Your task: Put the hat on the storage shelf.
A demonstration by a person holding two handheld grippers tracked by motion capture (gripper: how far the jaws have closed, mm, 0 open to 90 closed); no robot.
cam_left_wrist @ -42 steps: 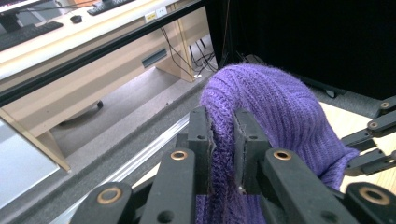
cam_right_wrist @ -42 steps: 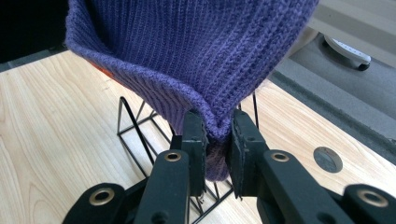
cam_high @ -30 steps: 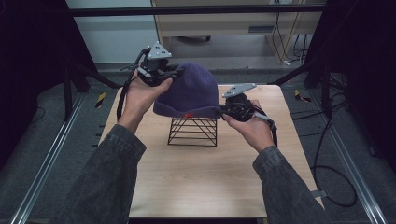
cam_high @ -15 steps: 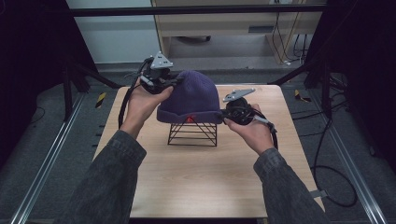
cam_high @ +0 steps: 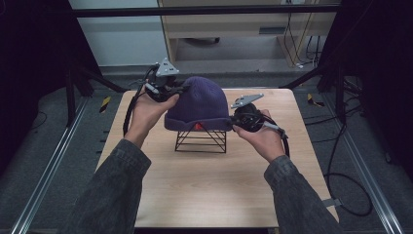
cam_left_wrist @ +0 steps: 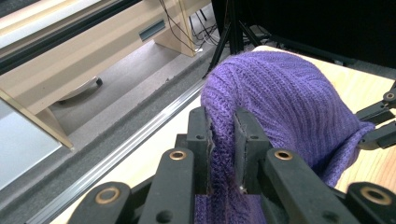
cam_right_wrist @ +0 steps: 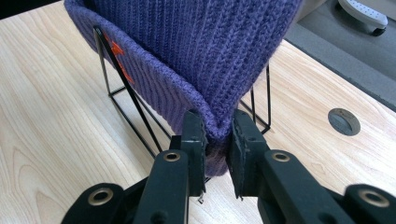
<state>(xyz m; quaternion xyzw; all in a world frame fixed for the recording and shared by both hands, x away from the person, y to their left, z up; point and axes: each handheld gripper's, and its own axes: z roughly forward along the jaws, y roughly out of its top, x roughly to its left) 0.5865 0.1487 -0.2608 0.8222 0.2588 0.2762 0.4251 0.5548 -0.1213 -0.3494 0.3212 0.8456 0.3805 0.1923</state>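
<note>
A purple knitted beanie (cam_high: 200, 103) sits over a black wire stand (cam_high: 201, 140) in the middle of the wooden table (cam_high: 214, 195). My left gripper (cam_high: 171, 90) is shut on the hat's left side, a fold of knit (cam_left_wrist: 223, 149) pinched between its jaws. At the hat's right brim my right gripper (cam_high: 236, 122) is shut on the folded cuff (cam_right_wrist: 215, 135). A small orange mark (cam_high: 197, 126) shows on the front of the cuff. The stand's thin black rods (cam_right_wrist: 122, 93) run under the brim in the right gripper view.
A round cable hole (cam_right_wrist: 344, 121) lies in the tabletop beyond the stand. Dark frame posts and cables (cam_high: 341, 161) flank the table. A light wood cabinet (cam_high: 234, 24) stands behind it on the grey floor.
The hat has come down and straightened over the wire stand; its brim, tilted a second ago, now lies level. Both hands shifted slightly with it.
</note>
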